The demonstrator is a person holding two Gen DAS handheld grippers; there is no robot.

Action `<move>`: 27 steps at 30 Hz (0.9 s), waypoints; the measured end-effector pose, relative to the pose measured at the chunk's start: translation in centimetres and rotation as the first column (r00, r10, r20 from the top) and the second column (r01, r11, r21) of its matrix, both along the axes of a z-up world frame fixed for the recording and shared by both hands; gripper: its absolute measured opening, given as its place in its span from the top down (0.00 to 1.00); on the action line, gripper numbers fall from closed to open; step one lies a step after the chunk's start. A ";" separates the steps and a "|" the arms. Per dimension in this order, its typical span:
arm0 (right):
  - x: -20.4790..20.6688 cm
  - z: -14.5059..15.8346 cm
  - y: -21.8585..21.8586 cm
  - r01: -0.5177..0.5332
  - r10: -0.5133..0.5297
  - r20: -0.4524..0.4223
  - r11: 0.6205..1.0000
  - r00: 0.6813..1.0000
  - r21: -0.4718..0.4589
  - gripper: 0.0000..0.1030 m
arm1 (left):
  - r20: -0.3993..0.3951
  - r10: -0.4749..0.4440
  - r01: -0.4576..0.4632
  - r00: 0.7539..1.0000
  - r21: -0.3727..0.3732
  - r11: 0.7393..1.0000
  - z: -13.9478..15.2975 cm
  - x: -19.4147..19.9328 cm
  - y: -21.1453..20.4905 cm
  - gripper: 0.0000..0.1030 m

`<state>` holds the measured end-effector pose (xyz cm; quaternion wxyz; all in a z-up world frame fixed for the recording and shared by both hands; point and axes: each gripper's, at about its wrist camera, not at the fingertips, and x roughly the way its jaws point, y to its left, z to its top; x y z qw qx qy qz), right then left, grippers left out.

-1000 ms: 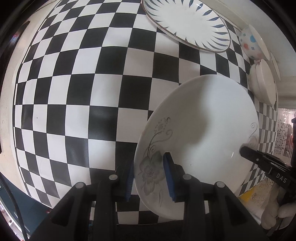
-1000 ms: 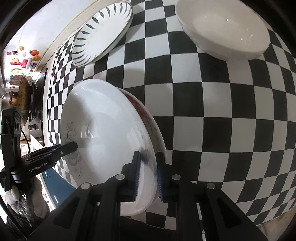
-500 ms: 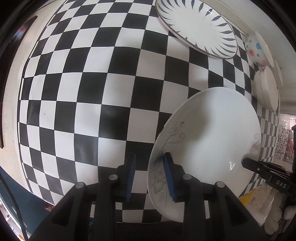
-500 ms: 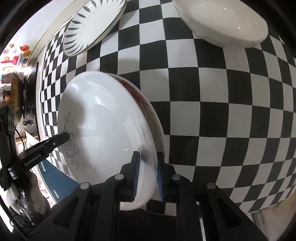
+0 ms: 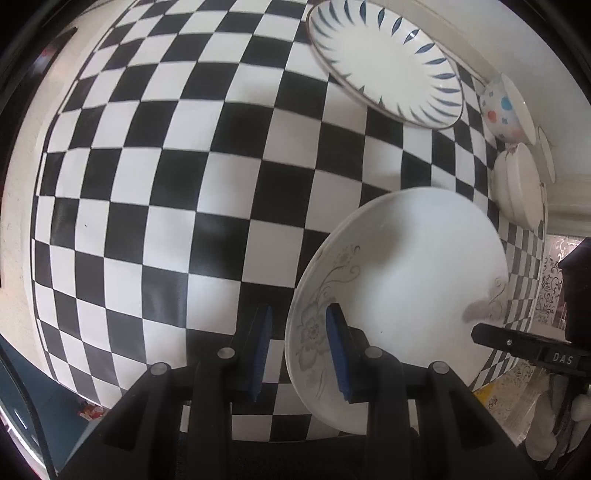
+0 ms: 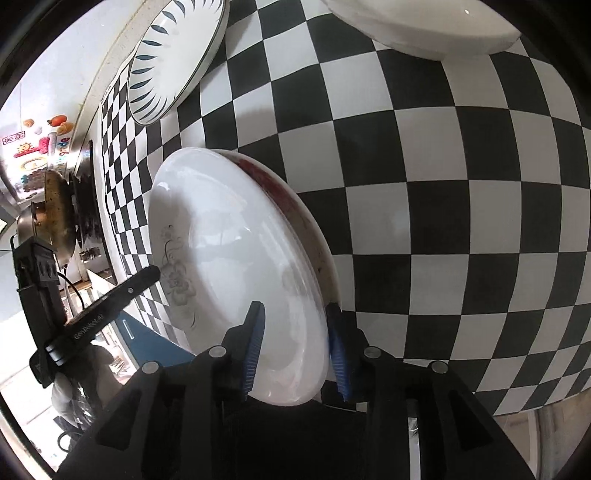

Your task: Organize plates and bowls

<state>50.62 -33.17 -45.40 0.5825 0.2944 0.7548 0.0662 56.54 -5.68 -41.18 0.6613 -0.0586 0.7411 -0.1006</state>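
A white plate with a grey flower print (image 5: 406,280) lies on top of a red-patterned plate (image 6: 295,206) on the checkered tablecloth (image 5: 184,166). My left gripper (image 5: 299,350) is open, its fingers straddling the plate's near rim without pinching it. My right gripper (image 6: 293,350) is open, its blue pads standing either side of the stacked rims (image 6: 291,354). Each gripper shows in the other's view, at the plate's far edge.
A blue-leaf plate (image 5: 388,66) lies at the back. A dotted bowl (image 5: 506,110) and a white bowl (image 5: 517,188) sit at the right edge. A large white bowl (image 6: 424,26) is at the top of the right view. A stove with a pan (image 6: 55,210) is to the left.
My right gripper has opened off the stacked plate rims. My left gripper has drawn back a little, and the flower plate now lies flatter on the red one.
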 end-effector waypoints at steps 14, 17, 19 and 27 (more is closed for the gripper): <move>0.2 0.4 5.7 -0.295 0.298 -0.036 0.907 0.954 -0.301 0.77 | 0.008 -0.035 0.034 0.999 0.034 0.999 -0.3 0.7 -0.7 0.73; 0.4 0.7 6.1 -0.308 0.315 -0.034 0.891 0.948 -0.334 0.77 | 0.003 -0.028 0.028 1.000 0.036 0.999 -0.5 0.9 -0.6 0.73; 0.9 1.7 5.5 -0.269 0.282 -0.017 0.893 0.959 -0.361 0.77 | 0.013 -0.022 0.021 1.000 0.039 0.999 -0.2 1.4 -0.4 0.73; 8.3 9.0 4.6 -0.100 0.225 0.273 0.908 0.935 -0.408 0.56 | 0.112 0.049 -0.050 0.993 0.009 0.999 3.7 8.6 0.1 0.64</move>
